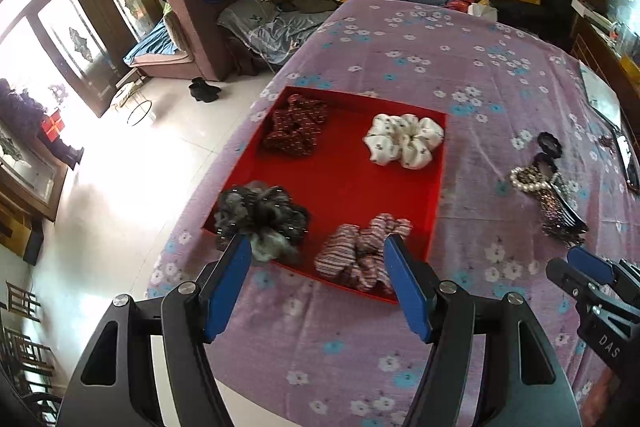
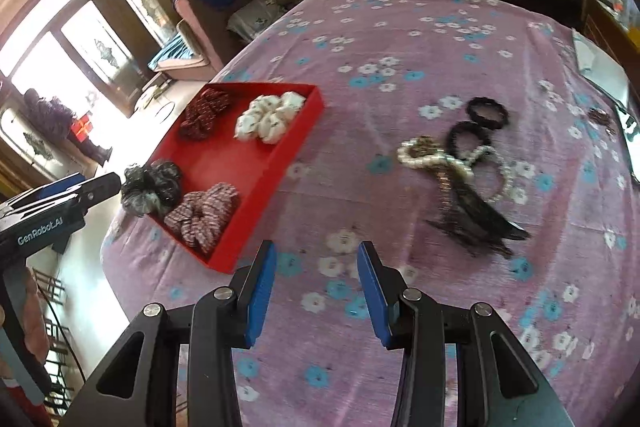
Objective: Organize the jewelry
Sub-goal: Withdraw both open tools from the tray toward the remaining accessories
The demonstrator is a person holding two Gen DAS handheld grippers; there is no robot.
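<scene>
- Four scrunchies are held in the red tray [image 1: 344, 171], set at the table's left edge [image 1: 192, 227].
- Left gripper [image 1: 316, 283] is spread wide, empty; right gripper [image 2: 316, 291] likewise.
- Jewelry pile [image 2: 460, 171] is seen whole only in the right view, bare cloth [image 2: 360, 107] around it.

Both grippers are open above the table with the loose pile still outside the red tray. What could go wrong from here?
1. The pearl bracelet, black hair ties and dark hair clip overlap; the right gripper may lift several at once.
2. The grey scrunchie overhangs the red tray rim by the table edge; the left gripper could knock it off.
</scene>
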